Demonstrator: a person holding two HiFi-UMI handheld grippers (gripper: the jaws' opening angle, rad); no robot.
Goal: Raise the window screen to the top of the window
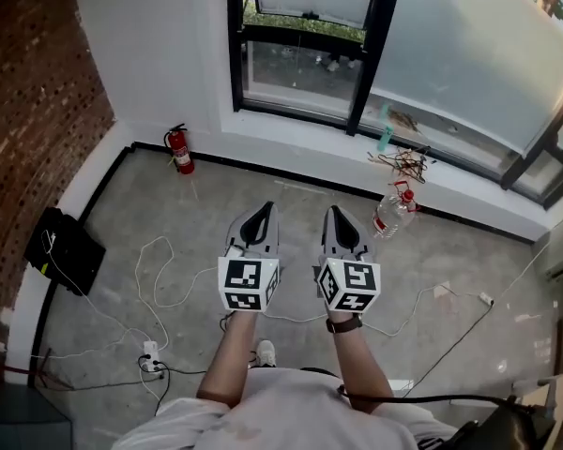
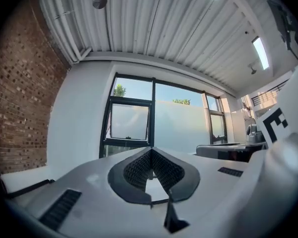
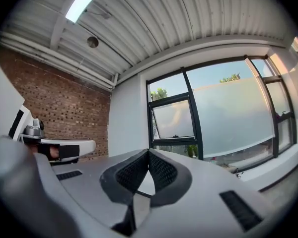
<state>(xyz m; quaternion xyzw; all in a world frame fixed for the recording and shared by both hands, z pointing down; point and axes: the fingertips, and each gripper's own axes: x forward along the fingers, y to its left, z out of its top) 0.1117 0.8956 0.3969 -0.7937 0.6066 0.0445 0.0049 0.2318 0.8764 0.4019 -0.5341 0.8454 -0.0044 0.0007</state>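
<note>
The window (image 1: 375,26) has black frames and stands in the far wall. A pale translucent screen (image 1: 469,64) covers its wide right pane down to just above the sill. The same screen (image 2: 181,128) shows in the left gripper view, and the right gripper view has the screen (image 3: 233,118) too. My left gripper (image 1: 263,209) and right gripper (image 1: 336,212) are held side by side, level, pointing at the window from well back. Both are shut and hold nothing. The left gripper's (image 2: 151,150) dark pads meet at the tips, as do those of the right gripper (image 3: 149,151).
A red fire extinguisher (image 1: 179,150) stands by the left wall. A plastic bottle (image 1: 394,211) lies below the sill, under a tangle of wires (image 1: 405,162). A black box (image 1: 64,249), a power strip (image 1: 150,354) and loose cables are on the concrete floor. A small tilted window pane (image 3: 174,119) stands open.
</note>
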